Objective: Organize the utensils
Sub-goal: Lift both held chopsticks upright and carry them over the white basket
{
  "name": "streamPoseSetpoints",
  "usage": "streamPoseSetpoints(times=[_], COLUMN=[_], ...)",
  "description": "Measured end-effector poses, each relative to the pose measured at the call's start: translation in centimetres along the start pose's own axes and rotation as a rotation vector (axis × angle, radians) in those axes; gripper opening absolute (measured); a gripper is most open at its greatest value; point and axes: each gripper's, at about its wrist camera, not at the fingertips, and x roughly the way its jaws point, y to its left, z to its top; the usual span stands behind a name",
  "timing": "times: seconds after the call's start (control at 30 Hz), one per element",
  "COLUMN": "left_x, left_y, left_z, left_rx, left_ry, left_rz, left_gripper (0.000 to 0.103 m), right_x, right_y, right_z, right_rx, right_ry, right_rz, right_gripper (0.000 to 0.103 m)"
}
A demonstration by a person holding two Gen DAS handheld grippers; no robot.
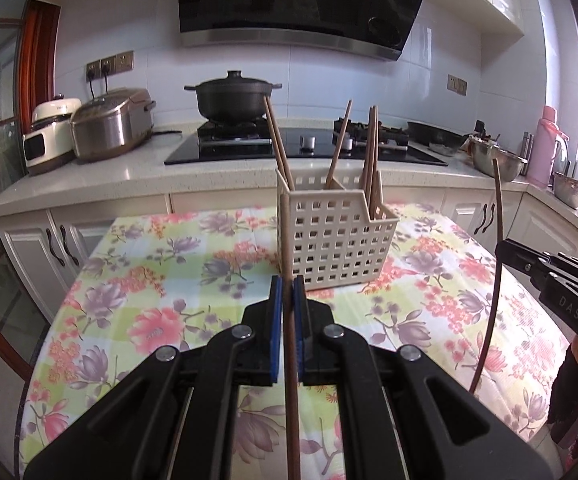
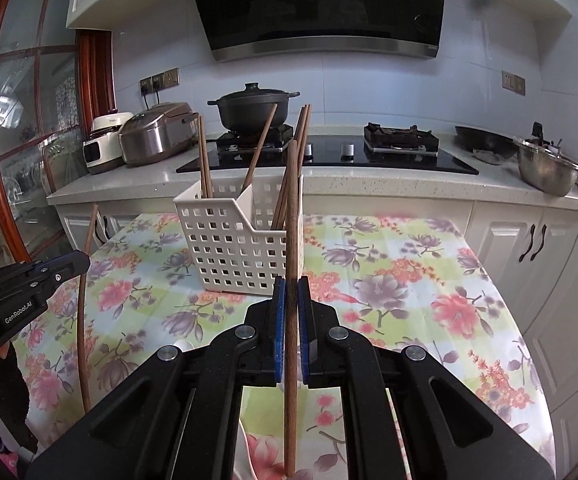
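A white perforated utensil basket (image 1: pixel 335 240) (image 2: pixel 233 248) stands on the floral tablecloth and holds several brown chopsticks (image 1: pixel 339 148) (image 2: pixel 259 148). My left gripper (image 1: pixel 287 284) is shut on one upright brown chopstick (image 1: pixel 287 248), just in front of the basket's left corner. It also shows at the left of the right wrist view (image 2: pixel 83 262) with its chopstick (image 2: pixel 85 320). My right gripper (image 2: pixel 291 284) is shut on another upright chopstick (image 2: pixel 292 220), in front of the basket's right side. It appears at the right of the left wrist view (image 1: pixel 503 250) with its chopstick (image 1: pixel 497 280).
The table with the floral cloth (image 1: pixel 169 280) (image 2: pixel 409 280) stands before a counter with a hob (image 1: pixel 249 148), a black pot (image 1: pixel 233 96) (image 2: pixel 255 108), two rice cookers (image 1: pixel 109 124) (image 2: pixel 157 132), a pan and steel bowls (image 2: pixel 549 168) and a pink flask (image 1: pixel 545 144).
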Motion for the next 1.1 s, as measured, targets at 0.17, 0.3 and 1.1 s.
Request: streamPoseSetpoints(times=[0.17,0.3,1.1], left_x=[-1.2,-2.0,-3.2], left_y=[-0.4,-0.7,-1.2], left_z=[0.5,0.8,1.4], left_rx=[0.012,0.022,0.040], left_ry=[-0.034,-0.062,-0.100], left_rz=[0.006,0.014,0.038], left_gripper=[0.006,0.006,0.006], right_x=[-0.5,-1.0,-2.1], right_y=[0.1,0.1,0.1], right_z=[0.2,0.4,1.0], right_rx=[0.000,0.002,0.005], right_ry=[-0.012,-0.024,-0.057], right_rz=[-0.001,0.000,-0.003], right_gripper=[0.006,0.006,0.006])
